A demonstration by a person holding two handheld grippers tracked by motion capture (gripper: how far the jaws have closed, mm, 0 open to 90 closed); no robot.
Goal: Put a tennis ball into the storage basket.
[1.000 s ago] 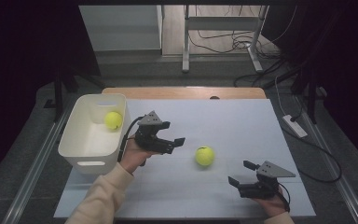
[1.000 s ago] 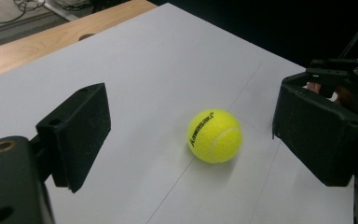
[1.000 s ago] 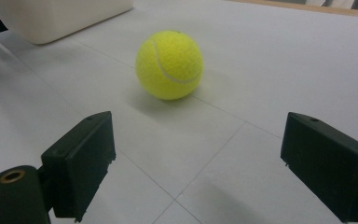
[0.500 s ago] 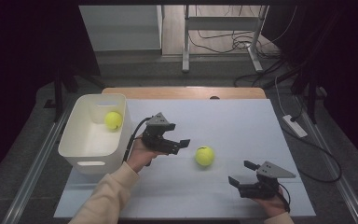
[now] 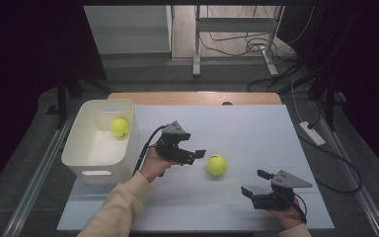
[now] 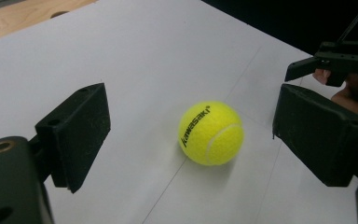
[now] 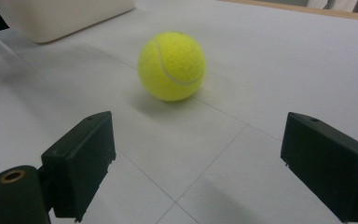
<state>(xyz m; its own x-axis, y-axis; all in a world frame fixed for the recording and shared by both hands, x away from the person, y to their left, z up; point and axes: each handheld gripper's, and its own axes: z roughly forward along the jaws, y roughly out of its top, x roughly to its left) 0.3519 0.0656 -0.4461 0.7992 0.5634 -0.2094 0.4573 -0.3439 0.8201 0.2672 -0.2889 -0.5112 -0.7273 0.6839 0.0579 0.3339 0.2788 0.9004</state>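
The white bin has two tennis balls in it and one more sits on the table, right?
Not quite. The high view shows just one tennis ball inside the white bin. The other ball does sit on the table, between the two grippers.

A lab-like recording room: dark curtains [image 5: 24, 74], floor cables [image 5: 237, 47], and a white-covered table [image 5: 256, 133].
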